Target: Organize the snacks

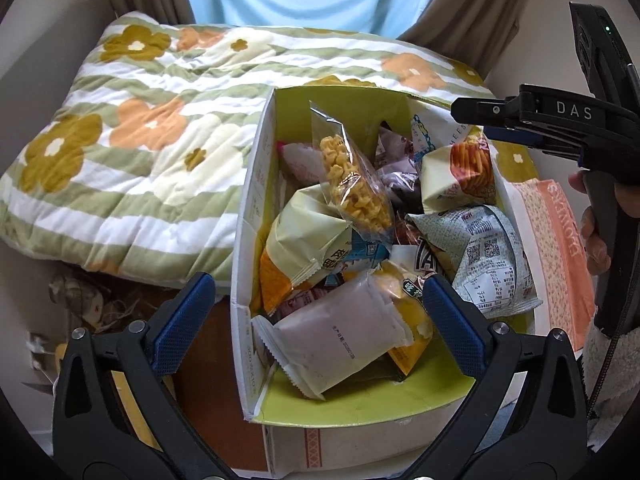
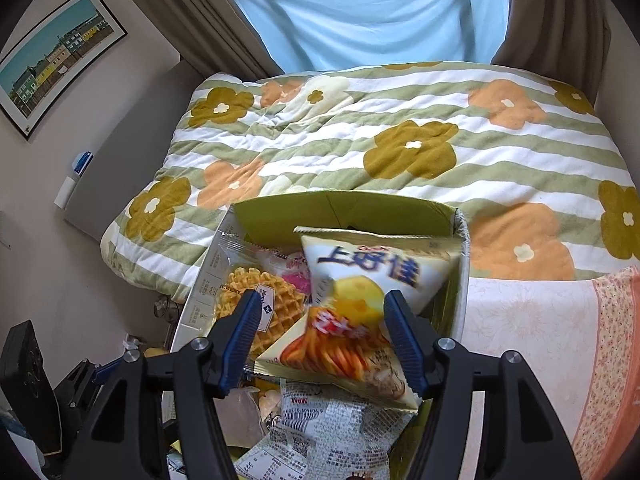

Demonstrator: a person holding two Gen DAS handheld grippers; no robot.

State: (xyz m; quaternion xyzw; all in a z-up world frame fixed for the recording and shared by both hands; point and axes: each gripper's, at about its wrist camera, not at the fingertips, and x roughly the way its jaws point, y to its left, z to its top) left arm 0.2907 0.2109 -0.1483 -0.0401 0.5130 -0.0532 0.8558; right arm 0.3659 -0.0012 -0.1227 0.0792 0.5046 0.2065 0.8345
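Bed with floral striped quilt [image 2: 400,152] stands before a window; brown curtains [image 2: 192,12] flank a pale blue blind [image 2: 372,8]. Framed picture [image 2: 56,60] hangs on left wall.

Blurred chip bag [image 2: 356,304] hides the box's [image 2: 400,208] other snacks.

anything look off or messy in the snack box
The box is a loose jumble. A clear bag of yellow crackers stands on end, poking above the rest, while a pale purple packet lies tilted at the near end. Nothing looks torn or spilled.
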